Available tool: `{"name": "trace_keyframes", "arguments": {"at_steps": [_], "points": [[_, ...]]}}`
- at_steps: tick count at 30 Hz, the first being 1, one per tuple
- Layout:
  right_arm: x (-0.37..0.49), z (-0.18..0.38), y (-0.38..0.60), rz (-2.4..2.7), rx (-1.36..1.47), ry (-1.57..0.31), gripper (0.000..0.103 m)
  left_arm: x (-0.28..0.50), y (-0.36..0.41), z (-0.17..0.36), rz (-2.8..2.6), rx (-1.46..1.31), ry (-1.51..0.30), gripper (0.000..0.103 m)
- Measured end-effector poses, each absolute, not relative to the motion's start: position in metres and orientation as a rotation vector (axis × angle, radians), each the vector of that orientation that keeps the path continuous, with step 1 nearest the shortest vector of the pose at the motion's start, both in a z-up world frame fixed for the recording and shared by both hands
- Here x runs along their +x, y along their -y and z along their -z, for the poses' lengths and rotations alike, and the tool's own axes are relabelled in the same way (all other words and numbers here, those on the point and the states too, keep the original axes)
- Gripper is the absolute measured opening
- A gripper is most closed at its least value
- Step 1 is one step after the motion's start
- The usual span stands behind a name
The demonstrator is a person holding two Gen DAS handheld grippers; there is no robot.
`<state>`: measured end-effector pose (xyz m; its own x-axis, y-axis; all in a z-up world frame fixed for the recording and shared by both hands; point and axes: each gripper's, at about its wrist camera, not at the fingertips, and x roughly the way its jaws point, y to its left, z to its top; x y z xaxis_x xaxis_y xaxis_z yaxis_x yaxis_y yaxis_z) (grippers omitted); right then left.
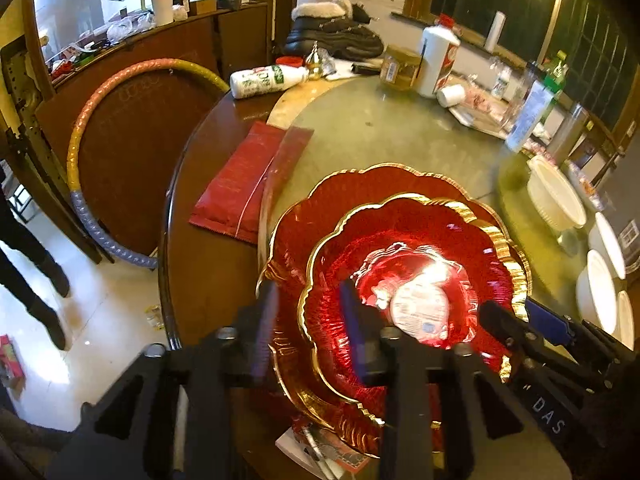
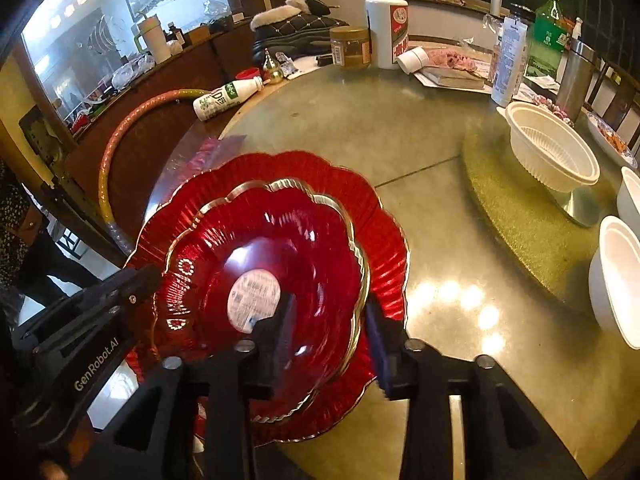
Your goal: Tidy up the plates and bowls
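Note:
A small red scalloped plate with a gold rim rests inside a larger red scalloped plate on the round table. It carries a white sticker. My left gripper is open, its jaws straddling the left rims of both plates. My right gripper is open, its jaws straddling the small plate's right rim. The right gripper also shows in the left wrist view. White bowls stand on the glass turntable at the right.
More white bowls sit at the right edge. Bottles, a jar, a book and a steel cup crowd the far side. A red packet lies left of the plates. A hoop leans beside the table.

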<state>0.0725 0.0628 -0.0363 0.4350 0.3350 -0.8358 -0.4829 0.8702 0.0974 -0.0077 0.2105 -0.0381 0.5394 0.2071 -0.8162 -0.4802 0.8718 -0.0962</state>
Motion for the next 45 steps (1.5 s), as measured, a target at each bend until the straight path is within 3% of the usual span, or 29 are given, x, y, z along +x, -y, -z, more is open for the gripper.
{"name": "trace_keyframes", "arguments": {"at_steps": [2, 5, 11, 14, 22, 37, 41, 45], "points": [[0.070, 0.032, -0.060, -0.521, -0.154, -0.981, 0.054, -0.009, -0.208, 0.034, -0.417, -0.319, -0.902, 0.042], [0.070, 0.025, -0.052, -0.525, -0.128, -0.964, 0.057, -0.010, -0.204, 0.028, -0.449, -0.291, -0.877, 0.064], [0.075, 0.016, -0.018, -0.554, 0.007, -0.954, 0.059, -0.010, -0.199, 0.013, -0.451, -0.307, -0.830, 0.065], [0.077, 0.009, 0.010, -0.575, 0.118, -0.941, 0.064, -0.009, -0.193, 0.002, -0.427, -0.357, -0.787, 0.074], [0.084, 0.001, 0.115, -0.457, 0.287, -0.906, 0.067, 0.020, -0.131, -0.019, -0.246, -0.396, -0.734, 0.079], [0.111, 0.034, 0.264, -0.271, 0.582, -0.960, 0.069, 0.118, 0.023, 0.017, 0.080, -0.283, -0.943, 0.079], [0.126, 0.045, 0.277, -0.243, 0.650, -0.968, 0.065, 0.133, 0.036, 0.030, 0.083, -0.313, -0.968, 0.078], [0.138, 0.053, 0.278, -0.208, 0.653, -0.981, 0.054, 0.144, 0.047, 0.039, 0.066, -0.281, -0.973, 0.078]]}}
